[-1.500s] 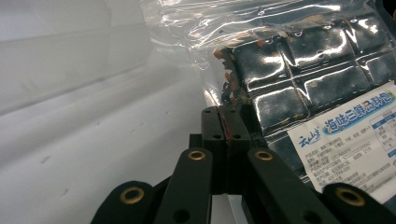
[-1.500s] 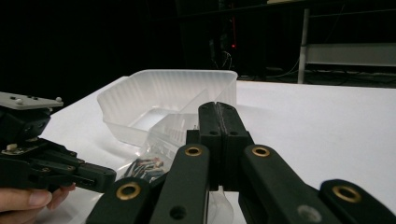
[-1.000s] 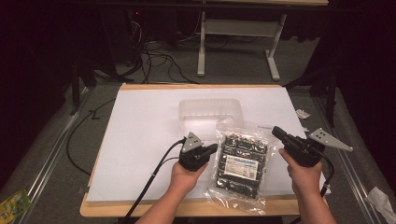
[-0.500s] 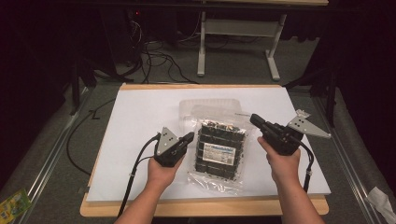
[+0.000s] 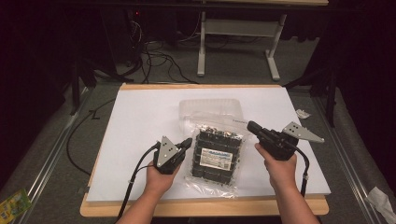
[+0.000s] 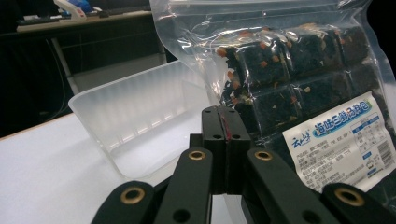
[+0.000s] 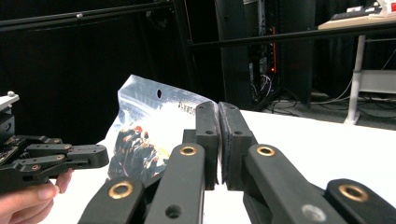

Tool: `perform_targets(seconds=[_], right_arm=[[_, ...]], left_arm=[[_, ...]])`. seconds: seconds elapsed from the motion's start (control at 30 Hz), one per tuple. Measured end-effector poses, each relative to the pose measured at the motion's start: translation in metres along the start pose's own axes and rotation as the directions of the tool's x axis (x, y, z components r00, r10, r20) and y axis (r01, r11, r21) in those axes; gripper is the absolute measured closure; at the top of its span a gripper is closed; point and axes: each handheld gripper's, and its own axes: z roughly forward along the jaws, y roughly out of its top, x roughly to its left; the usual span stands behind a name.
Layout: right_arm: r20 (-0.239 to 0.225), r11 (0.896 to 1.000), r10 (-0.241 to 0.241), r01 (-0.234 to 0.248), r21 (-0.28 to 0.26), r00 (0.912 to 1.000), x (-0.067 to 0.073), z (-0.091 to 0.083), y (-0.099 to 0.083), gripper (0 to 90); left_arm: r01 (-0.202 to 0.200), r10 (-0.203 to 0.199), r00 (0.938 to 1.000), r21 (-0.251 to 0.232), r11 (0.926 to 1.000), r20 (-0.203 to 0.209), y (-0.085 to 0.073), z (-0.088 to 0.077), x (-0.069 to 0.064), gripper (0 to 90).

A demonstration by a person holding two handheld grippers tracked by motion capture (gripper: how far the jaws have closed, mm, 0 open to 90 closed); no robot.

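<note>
A clear bag of dark food blocks with a white label point(image 5: 215, 156) lies in the middle of the white table top, its upper end over the front rim of a clear plastic tray point(image 5: 210, 108). My left gripper point(image 5: 187, 142) is at the bag's left edge and my right gripper point(image 5: 252, 126) near its upper right corner. Both are shut with nothing between the jaws. In the left gripper view the shut jaws point(image 6: 226, 114) point past the bag point(image 6: 299, 70) toward the tray point(image 6: 140, 112). In the right gripper view the jaws point(image 7: 218, 109) stand beside the tilted bag point(image 7: 149, 121), with the left gripper point(image 7: 93, 156) beyond.
The white sheet point(image 5: 140, 121) covers a wooden table. A small white scrap point(image 5: 302, 113) lies near its right edge. Cables point(image 5: 74, 140) trail off the left side. A green packet point(image 5: 14, 203) lies on the floor, and a desk frame point(image 5: 236, 42) stands behind.
Both hands and the bag have shifted left across the table. The bag's upper end now overlaps the tray's front rim. Both grippers stay shut.
</note>
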Motion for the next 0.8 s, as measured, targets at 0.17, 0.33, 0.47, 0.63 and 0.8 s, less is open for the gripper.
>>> perform_targets(seconds=[0.17,0.33,0.47,0.63,0.8], right_arm=[[-0.002,1.000,0.007,-0.007,0.004,1.0000,-0.001,0.000,-0.001,82.7],[-0.016,0.999,0.034,-0.034,0.016,0.9993,-0.006,0.002,-0.002,60.2],[-0.006,0.995,0.082,-0.082,0.059,0.9966,-0.013,0.010,-0.005,30.3],[0.015,0.983,0.139,-0.139,0.120,0.9902,-0.024,0.017,-0.018,19.1],[0.038,0.964,0.162,-0.167,0.207,0.9860,-0.032,0.025,-0.037,18.7]], left_arm=[[-0.020,0.020,0.9998,-0.008,0.9998,-0.007,-0.002,-0.001,-0.002,90.0],[-0.050,0.050,0.9987,-0.009,0.9987,-0.014,-0.003,-0.001,-0.006,90.0],[-0.061,0.061,0.9979,-0.003,0.9981,-0.019,-0.004,0.000,-0.006,90.0],[-0.091,0.091,0.9956,0.013,0.9957,-0.020,-0.006,0.002,-0.009,90.0],[-0.097,0.097,0.9952,0.017,0.9952,-0.011,-0.006,0.004,-0.012,90.0]])
